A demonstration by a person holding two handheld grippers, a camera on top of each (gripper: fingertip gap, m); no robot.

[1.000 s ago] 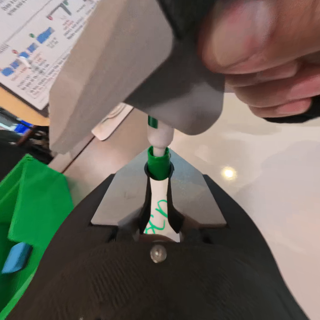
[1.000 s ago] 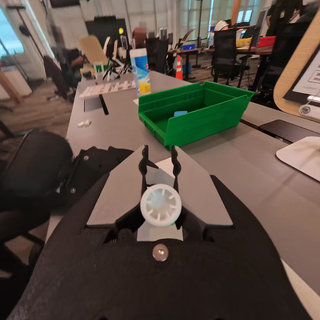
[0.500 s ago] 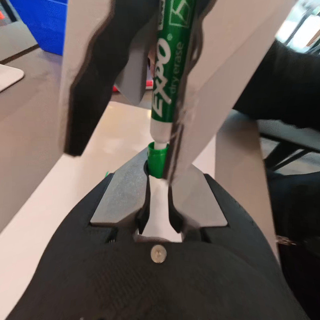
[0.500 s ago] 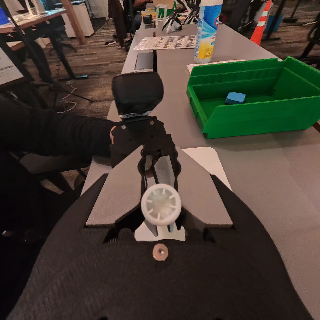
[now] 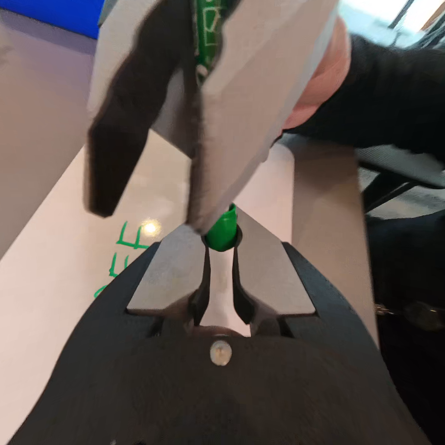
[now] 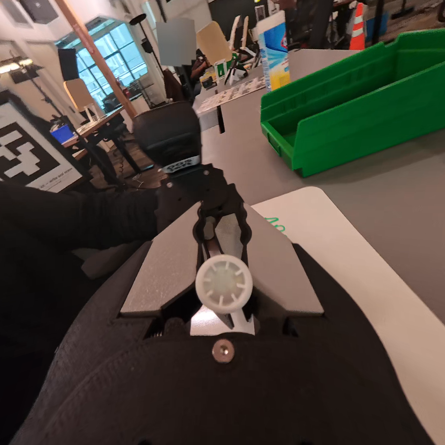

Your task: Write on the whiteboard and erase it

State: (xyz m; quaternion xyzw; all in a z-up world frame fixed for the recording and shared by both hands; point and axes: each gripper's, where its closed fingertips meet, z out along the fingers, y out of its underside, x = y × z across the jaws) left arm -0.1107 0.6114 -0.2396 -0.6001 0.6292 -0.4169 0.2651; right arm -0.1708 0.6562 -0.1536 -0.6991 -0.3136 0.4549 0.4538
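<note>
Green cap [image 5: 221, 234] in L gripper [image 5: 221, 243] jaws

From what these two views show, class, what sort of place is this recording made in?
Probably an open-plan office or lab workspace. Rows of desks with stands and gear fill the room behind, a large window lights it, and the grey table holds a green storage bin and a small whiteboard.

An open-plan office or lab: rows of desks [image 6: 106, 125], light stands [image 6: 144, 36], large windows [image 6: 110, 55].
</note>
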